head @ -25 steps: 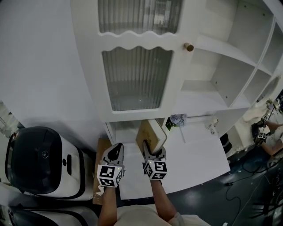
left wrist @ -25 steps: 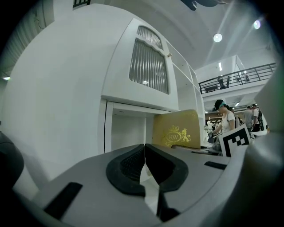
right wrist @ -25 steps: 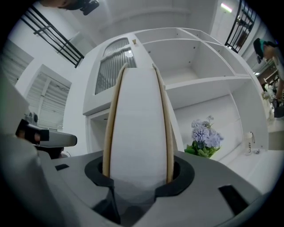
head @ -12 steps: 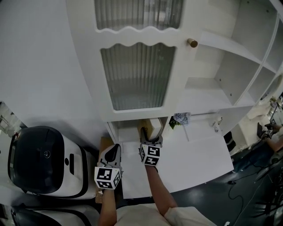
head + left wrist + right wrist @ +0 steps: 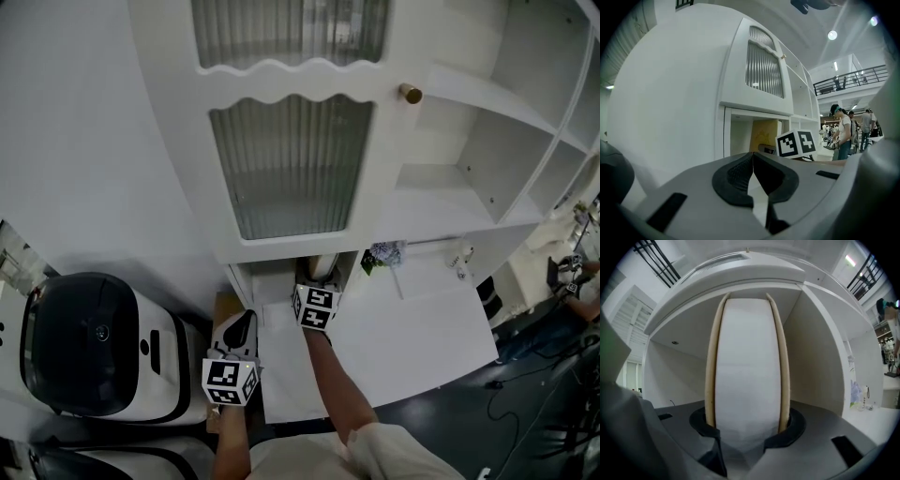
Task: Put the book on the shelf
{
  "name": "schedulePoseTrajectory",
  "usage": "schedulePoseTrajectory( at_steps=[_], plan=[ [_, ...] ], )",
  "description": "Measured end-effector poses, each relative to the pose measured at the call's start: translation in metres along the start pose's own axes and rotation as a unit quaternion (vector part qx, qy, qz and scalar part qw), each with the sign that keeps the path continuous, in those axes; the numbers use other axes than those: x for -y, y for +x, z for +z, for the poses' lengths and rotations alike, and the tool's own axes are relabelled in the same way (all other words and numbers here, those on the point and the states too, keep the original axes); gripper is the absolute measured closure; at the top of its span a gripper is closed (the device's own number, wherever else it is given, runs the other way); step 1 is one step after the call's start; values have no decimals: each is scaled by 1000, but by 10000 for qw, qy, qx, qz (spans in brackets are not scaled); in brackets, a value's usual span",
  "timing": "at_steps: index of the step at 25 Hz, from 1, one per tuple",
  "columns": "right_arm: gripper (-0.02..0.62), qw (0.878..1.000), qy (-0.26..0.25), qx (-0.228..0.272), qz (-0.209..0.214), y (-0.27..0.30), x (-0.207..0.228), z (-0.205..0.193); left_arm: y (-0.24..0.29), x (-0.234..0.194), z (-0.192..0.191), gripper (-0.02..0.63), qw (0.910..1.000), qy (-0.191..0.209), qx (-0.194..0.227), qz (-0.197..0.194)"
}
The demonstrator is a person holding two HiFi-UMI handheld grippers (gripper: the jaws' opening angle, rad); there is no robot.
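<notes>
The book (image 5: pixel 747 366) stands upright with its white page edges toward me and tan covers on both sides. My right gripper (image 5: pixel 747 427) is shut on its lower end. It is pushed into the low open compartment (image 5: pixel 815 362) of the white cabinet (image 5: pixel 291 169). In the head view only the book's (image 5: pixel 324 265) near corner shows under the cabinet door, ahead of the right gripper (image 5: pixel 316 281). From the left gripper view the yellowish book cover (image 5: pixel 765 133) shows inside the compartment. My left gripper (image 5: pixel 753 157) hangs back, shut, with nothing in it, at the cabinet's lower left corner (image 5: pixel 242 323).
A white counter (image 5: pixel 422 323) spreads to the right with a small bunch of flowers (image 5: pixel 382 253) and a small bottle (image 5: pixel 458 263). A black-and-white machine (image 5: pixel 89 342) stands at the left. Open shelves (image 5: pixel 469 141) rise at the right. People (image 5: pixel 843 131) stand far off.
My right gripper moved forward with the book, from in front of the cabinet into the low compartment, so the book is now mostly hidden in the head view. The left gripper barely moved.
</notes>
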State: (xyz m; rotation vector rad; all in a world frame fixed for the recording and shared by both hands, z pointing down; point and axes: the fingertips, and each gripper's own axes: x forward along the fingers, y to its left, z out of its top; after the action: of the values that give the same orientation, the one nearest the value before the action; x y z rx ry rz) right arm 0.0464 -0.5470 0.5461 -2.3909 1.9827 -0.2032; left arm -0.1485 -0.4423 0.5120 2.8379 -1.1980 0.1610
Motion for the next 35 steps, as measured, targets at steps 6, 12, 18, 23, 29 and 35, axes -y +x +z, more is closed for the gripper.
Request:
schedulePoseTrajectory(
  at_steps=[6, 12, 18, 23, 29, 35],
  plan=[
    [353, 9997, 180, -80, -137, 20, 9, 2, -16, -7, 5, 588, 9998, -37, 110, 182],
    [353, 9994, 305, -68, -158, 26, 13, 2, -26, -10, -3, 588, 9994, -143, 92, 293],
    [347, 9972, 679, -147, -271, 24, 18, -3, -32, -4, -5, 588, 9994, -152, 87, 290],
    [342, 9954, 814, -351, -370, 17, 24, -18, -36, -3, -5, 588, 9994, -94, 67, 314],
    [339, 9955, 753, -491, -302, 8, 20, -29, -36, 2, -6, 588, 9995, 6, 23, 303],
    [331, 9948, 833, -571, -150, 1, 18, -34, -36, 12, -9, 588, 9996, 122, -49, 262]
  ],
)
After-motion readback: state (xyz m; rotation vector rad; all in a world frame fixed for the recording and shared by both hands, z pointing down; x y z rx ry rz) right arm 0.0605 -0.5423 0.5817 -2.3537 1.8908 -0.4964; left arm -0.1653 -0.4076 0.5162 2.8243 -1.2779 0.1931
